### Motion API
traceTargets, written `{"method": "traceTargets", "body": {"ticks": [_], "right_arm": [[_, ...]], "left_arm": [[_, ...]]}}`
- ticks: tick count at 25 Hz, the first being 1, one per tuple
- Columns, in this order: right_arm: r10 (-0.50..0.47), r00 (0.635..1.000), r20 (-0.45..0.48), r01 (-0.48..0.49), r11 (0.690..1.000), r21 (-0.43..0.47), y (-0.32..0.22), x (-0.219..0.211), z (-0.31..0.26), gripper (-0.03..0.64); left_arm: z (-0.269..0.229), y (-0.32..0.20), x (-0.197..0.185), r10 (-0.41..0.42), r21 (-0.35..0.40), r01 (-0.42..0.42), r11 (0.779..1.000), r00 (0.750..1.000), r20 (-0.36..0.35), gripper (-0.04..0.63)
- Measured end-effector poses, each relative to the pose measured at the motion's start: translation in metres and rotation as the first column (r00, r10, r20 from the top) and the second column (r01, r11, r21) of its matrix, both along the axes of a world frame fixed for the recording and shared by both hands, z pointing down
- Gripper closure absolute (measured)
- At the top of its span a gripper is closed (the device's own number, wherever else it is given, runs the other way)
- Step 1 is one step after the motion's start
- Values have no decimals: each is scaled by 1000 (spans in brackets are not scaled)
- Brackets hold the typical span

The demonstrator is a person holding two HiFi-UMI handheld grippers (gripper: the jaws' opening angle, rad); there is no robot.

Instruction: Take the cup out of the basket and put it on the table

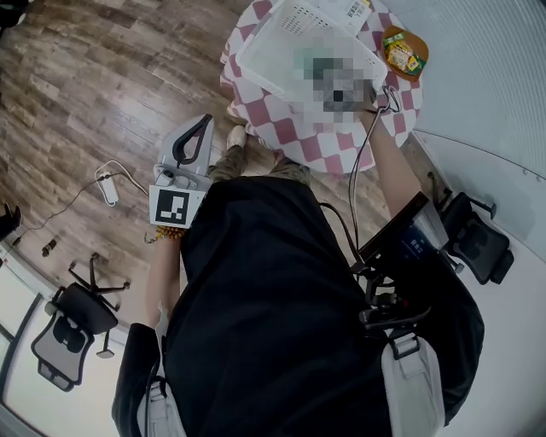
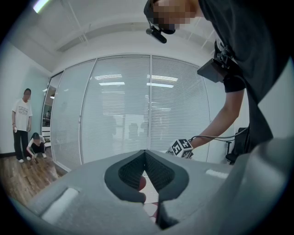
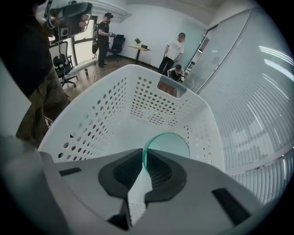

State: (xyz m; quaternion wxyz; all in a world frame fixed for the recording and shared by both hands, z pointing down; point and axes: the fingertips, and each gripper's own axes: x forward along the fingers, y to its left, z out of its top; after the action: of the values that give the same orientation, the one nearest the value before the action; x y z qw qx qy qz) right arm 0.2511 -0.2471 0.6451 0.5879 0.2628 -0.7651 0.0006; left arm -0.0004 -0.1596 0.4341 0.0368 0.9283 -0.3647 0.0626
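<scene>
A white perforated basket (image 1: 256, 64) stands on a round table with a red-and-white checked cloth (image 1: 290, 128). In the right gripper view the basket (image 3: 115, 105) fills the frame, and a translucent green cup (image 3: 170, 144) sits inside it. My right gripper (image 3: 143, 151) reaches into the basket and is shut on the cup's rim, with the thin wall between the pads. A mosaic patch hides that gripper in the head view. My left gripper (image 1: 207, 122) hangs beside my left hip, away from the table. Its jaws (image 2: 145, 152) are shut with nothing between them.
An orange snack packet (image 1: 403, 51) and a printed sheet (image 1: 350, 13) lie by the basket on the table. A power strip (image 1: 109, 183) lies on the wood floor. Office chairs (image 1: 72, 329) (image 1: 478, 235) stand on either side. People (image 3: 173, 50) stand far off by a glass wall.
</scene>
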Motion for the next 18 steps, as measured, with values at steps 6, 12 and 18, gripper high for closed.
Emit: {"method": "traceTargets", "body": {"ticks": [6,12,18], "right_arm": [[45,997,70,-48,998,45,6,0,-20,583],[64,986,151,-82,990,113,13,-6,-51,586],[102,952,288,-160,970,183,18,-18,-87,589]], "left_arm": [[-6,-8,13,27,19,-26,999,1000,-4,597],[-11,-10,26,62,36,-62,997,998,10,597],[-15,-9,31,94,53,-95,994,995,23,597]]}}
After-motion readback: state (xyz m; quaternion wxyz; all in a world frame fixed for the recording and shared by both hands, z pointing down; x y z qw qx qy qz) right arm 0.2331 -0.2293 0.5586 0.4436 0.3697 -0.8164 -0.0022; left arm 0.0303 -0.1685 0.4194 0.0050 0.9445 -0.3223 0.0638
